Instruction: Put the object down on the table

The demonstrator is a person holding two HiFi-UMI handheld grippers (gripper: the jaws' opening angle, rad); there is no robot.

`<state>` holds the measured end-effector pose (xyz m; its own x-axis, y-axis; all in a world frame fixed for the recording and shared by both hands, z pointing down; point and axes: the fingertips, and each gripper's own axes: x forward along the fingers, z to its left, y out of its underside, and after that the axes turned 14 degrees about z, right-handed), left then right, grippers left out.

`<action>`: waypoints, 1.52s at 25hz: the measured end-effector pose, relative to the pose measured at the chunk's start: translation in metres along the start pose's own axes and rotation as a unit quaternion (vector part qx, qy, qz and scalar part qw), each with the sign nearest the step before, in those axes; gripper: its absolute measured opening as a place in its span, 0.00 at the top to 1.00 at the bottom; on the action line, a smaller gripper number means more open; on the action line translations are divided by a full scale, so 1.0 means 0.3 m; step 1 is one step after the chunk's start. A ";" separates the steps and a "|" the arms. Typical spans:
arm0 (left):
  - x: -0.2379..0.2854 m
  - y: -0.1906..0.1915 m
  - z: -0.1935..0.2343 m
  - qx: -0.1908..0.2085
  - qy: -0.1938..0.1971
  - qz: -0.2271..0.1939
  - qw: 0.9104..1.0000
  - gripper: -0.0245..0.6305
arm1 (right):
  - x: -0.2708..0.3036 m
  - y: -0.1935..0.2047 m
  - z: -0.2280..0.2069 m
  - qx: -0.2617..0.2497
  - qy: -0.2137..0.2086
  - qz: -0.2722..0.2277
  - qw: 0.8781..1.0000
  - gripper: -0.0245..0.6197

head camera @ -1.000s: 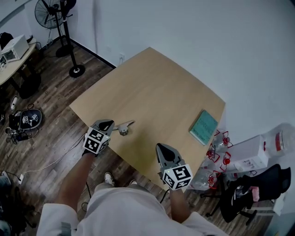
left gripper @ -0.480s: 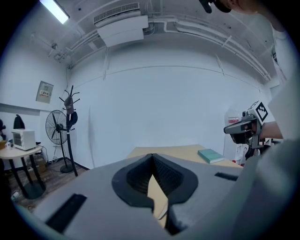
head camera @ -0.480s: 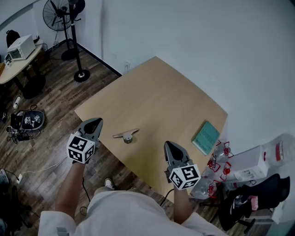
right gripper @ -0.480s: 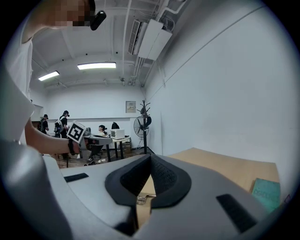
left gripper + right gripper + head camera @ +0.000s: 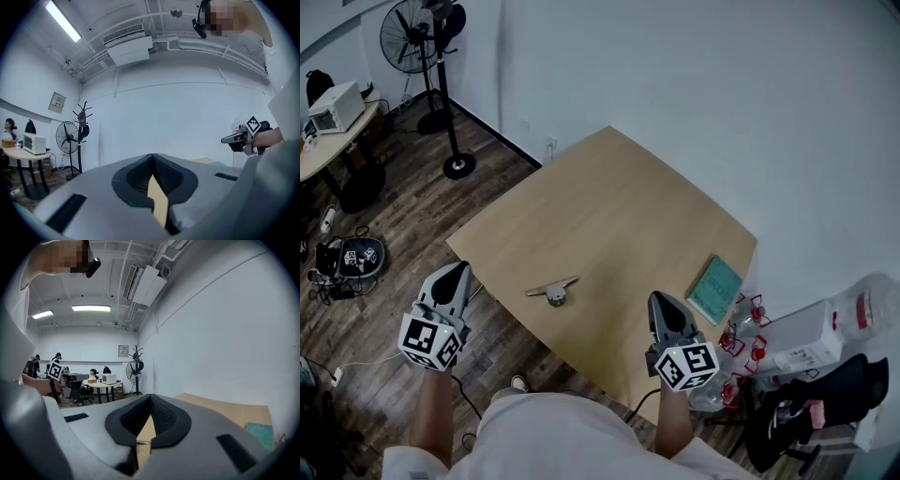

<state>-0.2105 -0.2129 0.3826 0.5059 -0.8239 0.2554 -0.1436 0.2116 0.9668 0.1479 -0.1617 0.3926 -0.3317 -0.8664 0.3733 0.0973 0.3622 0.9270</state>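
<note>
Fig. | my left gripper [image 5: 459,272]: jaws closed, empty | my right gripper [image 5: 660,300]: jaws closed, empty | small grey metal T-shaped piece [image 5: 551,289]: lay on the light wooden table [image 5: 619,197], between both grippers, untouched.

A teal notebook [image 5: 715,290] lies flat; a pedestal fan [image 5: 404,36] stands on wooden floor [image 5: 394,216].

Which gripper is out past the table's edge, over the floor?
The left gripper: it hangs over the wood floor, clear of the table. The right gripper is over the table's near corner, by the teal notebook.
</note>
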 end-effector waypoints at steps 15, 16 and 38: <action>-0.192 0.068 0.022 -0.075 -0.061 -0.036 0.995 0.95 | -0.033 0.001 -0.060 0.016 0.031 0.001 0.999 0.96; -0.187 0.054 0.019 -0.072 -0.060 -0.042 0.995 0.95 | -0.029 0.007 -0.059 0.017 0.030 0.003 0.999 0.96; -0.159 0.006 -0.010 -0.054 -0.019 -0.049 0.997 0.95 | -0.022 0.017 -0.001 0.026 0.028 0.002 0.999 0.96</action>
<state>-0.2323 -0.1715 0.3721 0.4795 -0.8626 0.1615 -0.0021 0.1829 0.9831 0.1508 -0.1543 0.3949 -0.2790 -0.8823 0.3791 0.0483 0.3814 0.9231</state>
